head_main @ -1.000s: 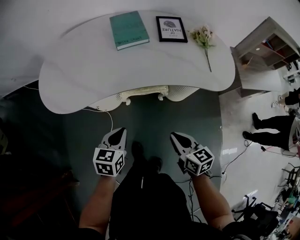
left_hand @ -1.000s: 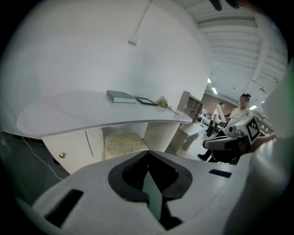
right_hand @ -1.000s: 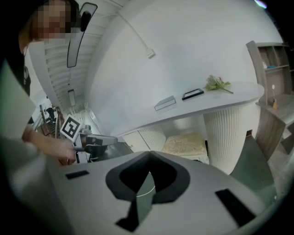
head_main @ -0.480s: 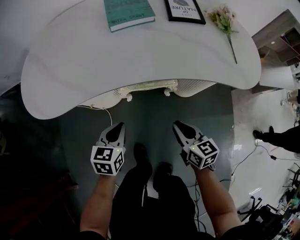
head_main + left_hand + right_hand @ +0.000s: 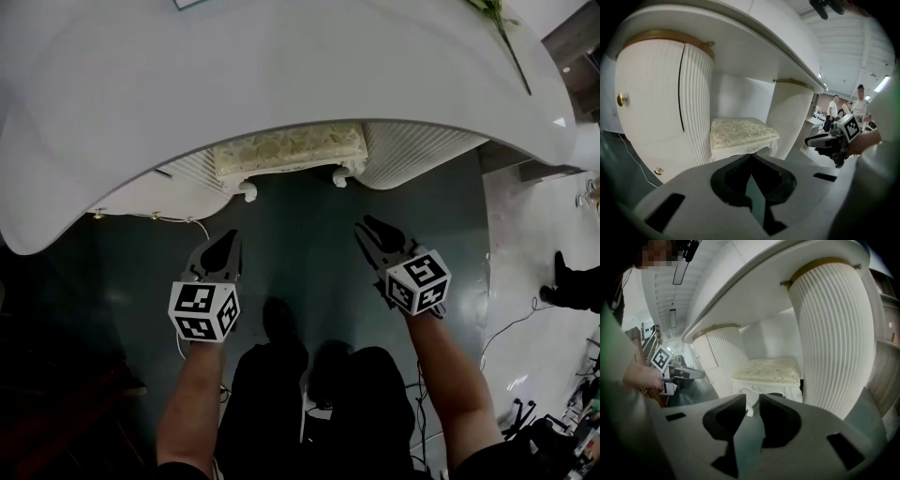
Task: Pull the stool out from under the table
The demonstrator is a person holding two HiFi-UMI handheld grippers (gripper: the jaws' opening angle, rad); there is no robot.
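Stool [image 5: 289, 155] looks stiff, fairly heavy — we'd take its seat edge near the front legs; left gripper [image 5: 225, 242] pressed together, right gripper [image 5: 368, 228] opening, nothing between.

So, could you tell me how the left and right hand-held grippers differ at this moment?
The left hand-held gripper has its jaws pressed together; the right hand-held gripper shows a narrow gap, and its jaws are opening. The left hand-held gripper points nearly straight ahead, while the right one angles more inward. Both are empty, hang over the dark floor and aim at the stool under the table without touching it.
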